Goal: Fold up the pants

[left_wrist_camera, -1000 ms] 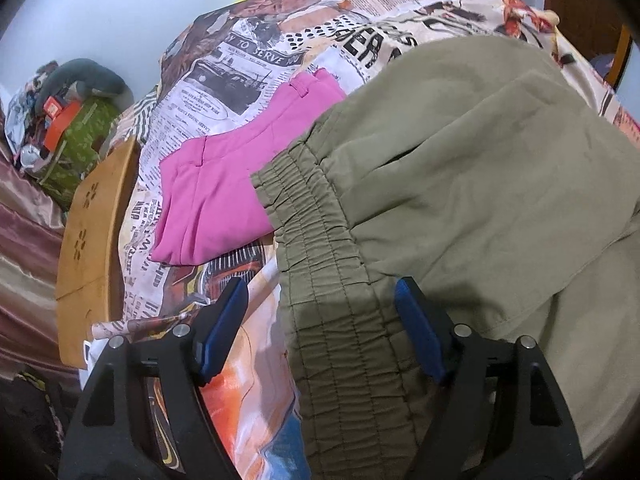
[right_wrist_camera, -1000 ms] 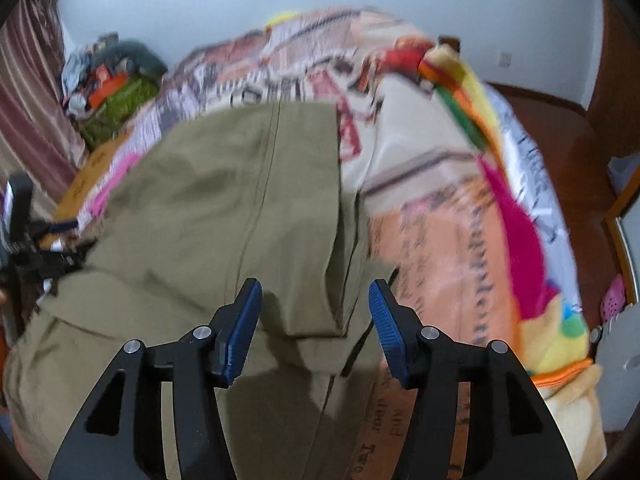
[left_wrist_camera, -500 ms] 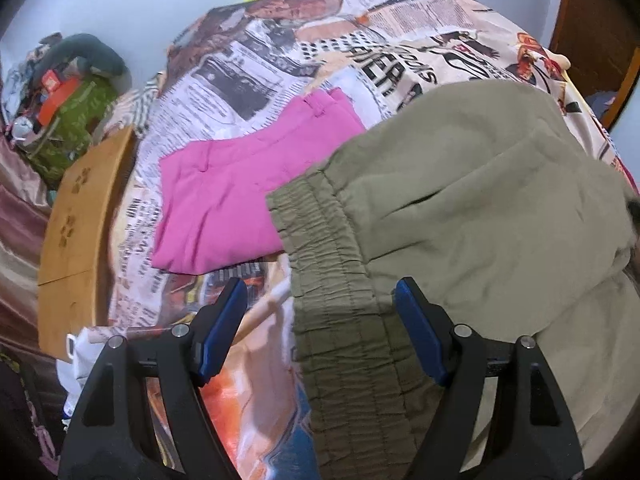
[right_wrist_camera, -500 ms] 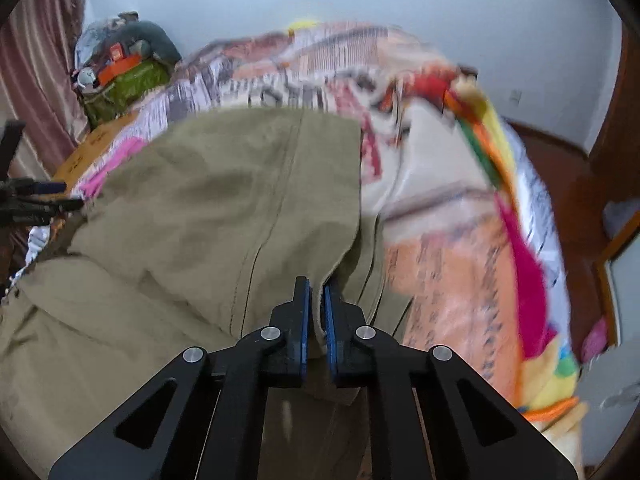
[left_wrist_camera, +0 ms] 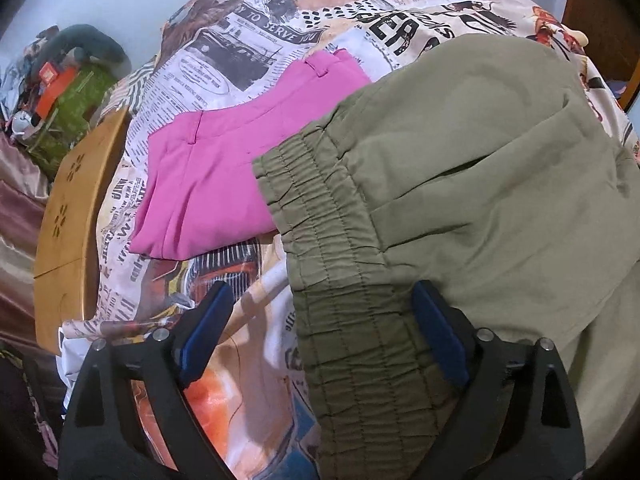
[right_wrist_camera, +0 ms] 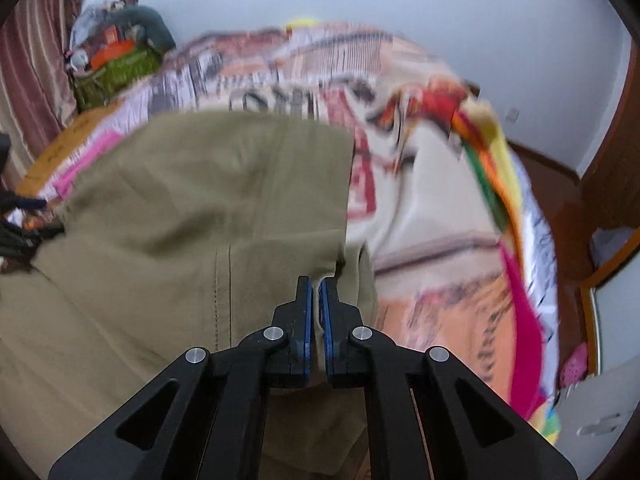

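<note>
Olive-green pants (left_wrist_camera: 460, 184) lie partly folded on the bed, with the elastic waistband (left_wrist_camera: 336, 280) toward me in the left wrist view. My left gripper (left_wrist_camera: 320, 332) is open, its jaws wide apart on either side of the waistband. In the right wrist view the pants (right_wrist_camera: 200, 208) fill the left half. My right gripper (right_wrist_camera: 316, 300) is shut on the pants' folded edge, with cloth pinched between the blue pads (right_wrist_camera: 305, 312).
Folded pink pants (left_wrist_camera: 240, 160) lie beyond the waistband on the newspaper-print bedspread (left_wrist_camera: 248, 40). A wooden board (left_wrist_camera: 76, 216) runs along the bed's left side. A pile of bags and clothes (right_wrist_camera: 116, 56) sits at the far left corner. Wooden floor (right_wrist_camera: 556, 184) lies to the right.
My right gripper has closed on the pants' edge and lifted it a little. My left gripper stays open over the waistband, with only a slight shift of view.
</note>
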{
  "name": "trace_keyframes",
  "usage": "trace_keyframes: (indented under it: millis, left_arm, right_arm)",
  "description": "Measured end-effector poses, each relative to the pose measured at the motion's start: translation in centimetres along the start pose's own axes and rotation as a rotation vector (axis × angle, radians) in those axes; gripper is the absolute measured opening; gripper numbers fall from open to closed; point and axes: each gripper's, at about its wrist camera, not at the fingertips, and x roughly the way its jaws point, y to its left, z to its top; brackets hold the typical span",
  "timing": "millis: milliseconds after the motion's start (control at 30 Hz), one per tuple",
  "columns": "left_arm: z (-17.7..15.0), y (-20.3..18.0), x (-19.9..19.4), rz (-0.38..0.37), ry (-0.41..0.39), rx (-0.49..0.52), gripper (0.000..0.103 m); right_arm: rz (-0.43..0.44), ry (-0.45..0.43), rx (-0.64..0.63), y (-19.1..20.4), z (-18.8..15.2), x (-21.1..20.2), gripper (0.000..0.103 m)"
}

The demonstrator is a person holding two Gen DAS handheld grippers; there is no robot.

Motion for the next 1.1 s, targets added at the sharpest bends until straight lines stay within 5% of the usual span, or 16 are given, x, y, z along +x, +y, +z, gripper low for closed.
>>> trace_keyframes:
  millis: [133, 500, 800, 1100]
  left_arm:
    - [-0.2, -0.1, 0.5, 0.040, -0.019, 0.007, 0.103]
    - [0.1, 0.7, -1.3, 0.029, -0.016, 0.011, 0.102]
    - [1.8, 4.2, -6.1, -0.024, -0.106, -0.066, 0.102]
    - [5.2, 5.9, -4.3, -0.013, -0.097, -0.120, 0.102]
  right_arm:
    - [-0.011, 0.052, -0.004, 0.0, -0.6, 1.1, 0.004]
    - [-0.001, 0.116, 0.047, -0.7, 0.5, -1.3, 0.011]
    - [0.030, -0.068, 0.058, -1.0, 4.4, -7.6, 0.043]
    - [0.017, -0.100, 0.022, -0.4, 9.2, -5.2, 0.050]
